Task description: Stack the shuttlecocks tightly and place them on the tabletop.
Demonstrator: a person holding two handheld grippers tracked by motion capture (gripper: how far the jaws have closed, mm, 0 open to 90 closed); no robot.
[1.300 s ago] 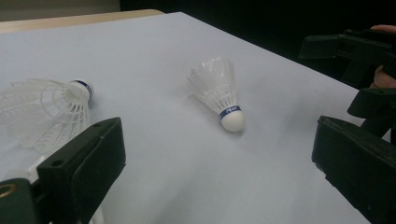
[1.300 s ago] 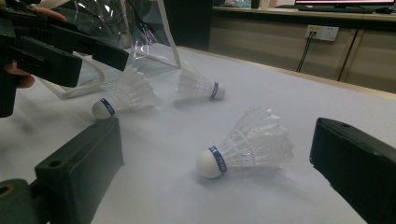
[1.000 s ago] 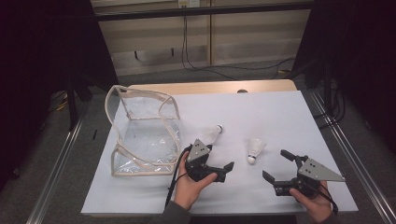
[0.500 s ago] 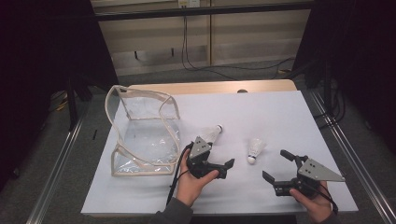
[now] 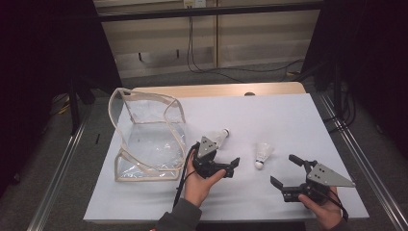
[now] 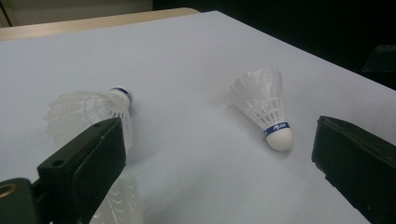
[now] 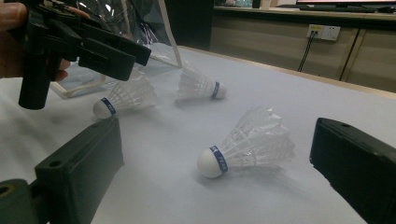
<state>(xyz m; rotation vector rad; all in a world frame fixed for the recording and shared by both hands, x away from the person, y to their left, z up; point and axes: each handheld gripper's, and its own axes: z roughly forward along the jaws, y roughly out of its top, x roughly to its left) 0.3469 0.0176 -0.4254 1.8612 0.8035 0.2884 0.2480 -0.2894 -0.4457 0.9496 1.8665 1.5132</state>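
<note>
Three white shuttlecocks lie on the white table. One shuttlecock lies just ahead of my right gripper, which is open and empty. A second shuttlecock lies near the clear bag. The third lies under my left gripper, right below its left jaw. That gripper is open, hovers low and points toward the first shuttlecock.
The clear plastic bag with beige trim stands open on the table's left side. The table's front edge runs just under both hands. Dark floor and metal rails flank the table, with a wall and cables behind.
My left gripper has edged slightly forward over the shuttlecock near the bag. The right gripper and the shuttlecocks have stayed put.
</note>
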